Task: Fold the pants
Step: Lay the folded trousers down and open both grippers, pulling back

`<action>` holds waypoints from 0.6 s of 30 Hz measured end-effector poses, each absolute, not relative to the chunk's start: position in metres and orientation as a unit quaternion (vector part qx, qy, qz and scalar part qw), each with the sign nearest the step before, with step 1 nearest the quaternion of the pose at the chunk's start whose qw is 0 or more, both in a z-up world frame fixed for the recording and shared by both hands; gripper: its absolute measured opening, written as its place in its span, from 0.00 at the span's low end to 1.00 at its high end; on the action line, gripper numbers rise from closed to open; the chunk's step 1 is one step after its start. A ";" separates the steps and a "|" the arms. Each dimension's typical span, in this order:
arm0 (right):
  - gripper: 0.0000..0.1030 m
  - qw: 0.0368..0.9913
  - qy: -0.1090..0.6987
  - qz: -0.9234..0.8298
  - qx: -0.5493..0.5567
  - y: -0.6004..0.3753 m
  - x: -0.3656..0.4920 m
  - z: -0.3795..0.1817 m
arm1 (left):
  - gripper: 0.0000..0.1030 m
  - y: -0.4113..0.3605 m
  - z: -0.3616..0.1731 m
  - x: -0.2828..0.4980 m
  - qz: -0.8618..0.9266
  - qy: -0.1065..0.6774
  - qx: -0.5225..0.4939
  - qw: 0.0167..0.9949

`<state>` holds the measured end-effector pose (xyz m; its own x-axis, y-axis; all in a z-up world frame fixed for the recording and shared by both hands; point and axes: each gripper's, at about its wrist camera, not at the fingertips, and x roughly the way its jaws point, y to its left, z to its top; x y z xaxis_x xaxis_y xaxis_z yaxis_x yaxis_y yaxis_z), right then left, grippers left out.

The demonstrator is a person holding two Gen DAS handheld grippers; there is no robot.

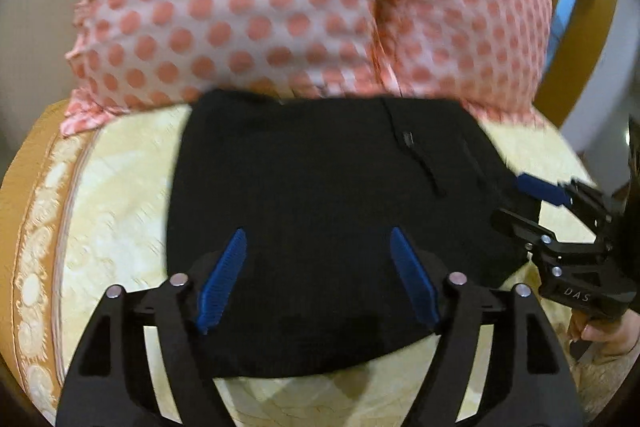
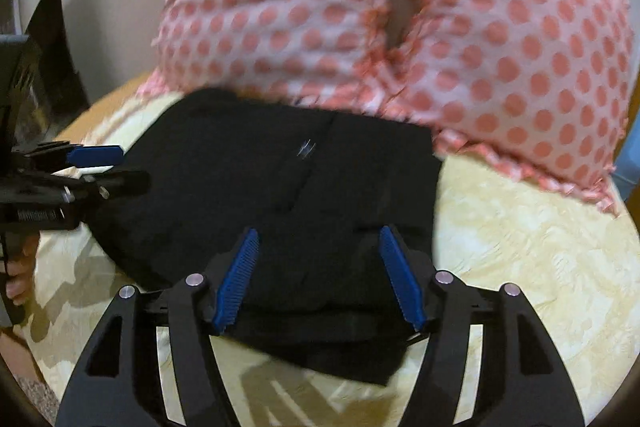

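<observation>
Left wrist view: my left gripper (image 1: 318,279) hangs with blue pads spread wide, gripping nothing, over the folded black fabric pants (image 1: 320,179) on the cream patterned bedspread (image 1: 116,211). Right wrist view: my right gripper (image 2: 320,277) likewise spread, empty, above the pants, before a pink polka-dot pillow (image 2: 280,7).

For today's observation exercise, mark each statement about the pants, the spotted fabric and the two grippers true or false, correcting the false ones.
1. The pants are black. True.
2. The left gripper is clamped on the pants. False: its fingers stand apart, gripping nothing.
3. The pink spotted fabric lies beyond the pants. True.
4. The right gripper holds the spotted fabric. False: it is open over the pants.
5. The pants hang in the air. False: they lie on the yellowish cover.
</observation>
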<state>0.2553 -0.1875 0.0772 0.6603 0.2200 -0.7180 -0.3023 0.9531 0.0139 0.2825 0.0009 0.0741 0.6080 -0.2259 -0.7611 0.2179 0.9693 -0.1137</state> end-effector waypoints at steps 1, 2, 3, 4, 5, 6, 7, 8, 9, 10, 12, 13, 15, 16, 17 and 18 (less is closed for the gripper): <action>0.63 0.903 0.402 0.137 -0.064 -0.183 0.258 0.070 | 0.73 0.000 0.065 0.284 -0.123 0.439 -0.004 0.890; 0.64 0.892 0.425 0.129 -0.086 -0.178 0.262 0.059 | 0.74 -0.001 0.053 0.291 -0.119 0.467 -0.009 0.876; 0.65 0.889 0.429 0.127 -0.094 -0.177 0.259 0.053 | 0.77 0.001 0.043 0.293 -0.119 0.480 -0.014 0.869; 0.66 0.891 0.426 0.126 -0.092 -0.178 0.258 0.052 | 0.84 0.001 0.039 0.293 -0.119 0.472 -0.013 0.873; 0.67 0.890 0.431 0.124 -0.087 -0.179 0.259 0.051 | 0.87 -0.002 0.038 0.293 -0.122 0.467 -0.006 0.876; 0.70 0.887 0.437 0.123 -0.079 -0.180 0.261 0.052 | 0.92 -0.008 0.036 0.293 -0.123 0.470 0.006 0.874; 0.72 0.887 0.439 0.122 -0.077 -0.181 0.260 0.052 | 0.96 -0.012 0.036 0.294 -0.122 0.471 0.015 0.873; 0.73 0.887 0.440 0.122 -0.071 -0.183 0.260 0.052 | 0.96 -0.015 0.036 0.294 -0.119 0.473 0.020 0.873; 0.76 0.889 0.437 0.119 -0.060 -0.184 0.255 0.055 | 0.97 -0.014 0.039 0.290 -0.112 0.474 0.018 0.873; 0.80 0.893 0.431 0.118 -0.051 -0.186 0.249 0.060 | 0.98 -0.011 0.042 0.286 -0.109 0.471 0.012 0.875; 0.99 0.904 0.408 0.125 -0.030 -0.187 0.227 0.072 | 0.98 0.000 0.053 0.264 -0.094 0.447 0.003 0.889; 0.99 0.909 0.398 0.121 -0.025 -0.188 0.216 0.077 | 0.98 0.005 0.057 0.253 -0.087 0.438 0.006 0.895; 0.99 0.916 0.382 0.118 -0.012 -0.188 0.192 0.083 | 0.98 0.011 0.062 0.230 -0.081 0.428 0.014 0.900; 0.99 0.917 0.380 0.120 -0.006 -0.189 0.183 0.083 | 0.98 0.013 0.061 0.222 -0.080 0.427 0.014 0.901; 0.99 0.918 0.379 0.119 0.001 -0.188 0.175 0.081 | 0.98 0.017 0.060 0.210 -0.079 0.426 0.012 0.901; 0.99 0.917 0.383 0.113 0.007 -0.188 0.166 0.077 | 0.98 0.019 0.057 0.200 -0.074 0.425 0.011 0.902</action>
<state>0.1657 -0.1881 0.0770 0.6810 0.2125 -0.7008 -0.2016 0.9744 0.0996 0.1996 0.0193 0.0573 0.6280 -0.1245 -0.7682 0.1430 0.9888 -0.0434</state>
